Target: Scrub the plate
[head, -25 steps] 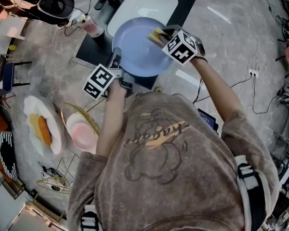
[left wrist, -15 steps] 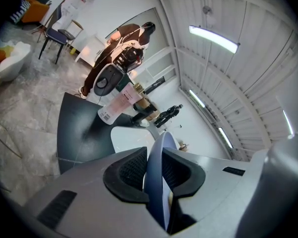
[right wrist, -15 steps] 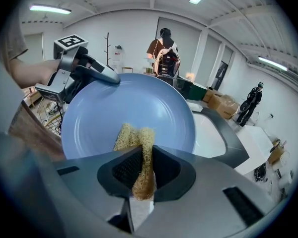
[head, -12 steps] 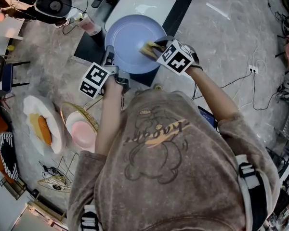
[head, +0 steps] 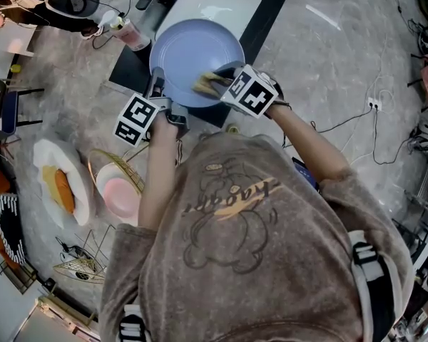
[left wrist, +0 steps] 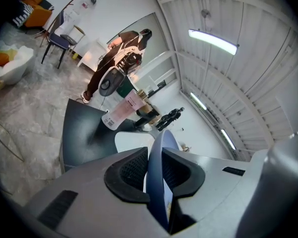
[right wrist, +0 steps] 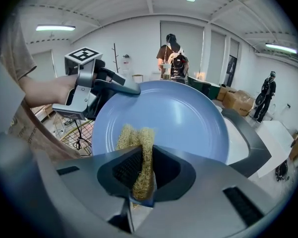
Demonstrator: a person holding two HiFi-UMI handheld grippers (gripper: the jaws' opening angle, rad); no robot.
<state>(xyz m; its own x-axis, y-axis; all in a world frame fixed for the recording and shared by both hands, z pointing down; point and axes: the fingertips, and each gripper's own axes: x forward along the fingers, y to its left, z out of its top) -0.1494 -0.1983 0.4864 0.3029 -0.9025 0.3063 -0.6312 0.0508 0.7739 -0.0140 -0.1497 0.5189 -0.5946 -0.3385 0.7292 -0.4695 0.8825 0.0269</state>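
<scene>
**Item 1. Blue plate** (head: pixel 192 52): round, plain and pale blue. It sits in the upper centre of the head view, lifted over the near end of a white sink basin (head: pixel 217 2) and the dark surface (head: pixel 132 68) around it. In the right gripper view its face fills the middle of the frame.

**Item 2. Left gripper** (left wrist: pixel 156 171): narrow, with both pads clamped on the plate's rim. The rim runs edge-on between the pads. In the head view it grips the plate's lower left edge.

**Item 3. Right gripper** (right wrist: pixel 141 170): narrow, pinching a scrub pad (right wrist: pixel 138 145). The pad is yellow, fibrous and folded, and its free end lies against the lower left of the plate's face.

**Item 4. Surroundings, head view.**
- A pink bottle (head: pixel 132 36) stands upper left, just beside the dark surface.
- A white dish (head: pixel 73 209) holding orange food sits at the left edge.
- A wire basket (head: pixel 107 164) lies right of the dish, with a pink bowl (head: pixel 121 194) in it.
- The dish, basket and bowl are all well apart from the plate.
</scene>
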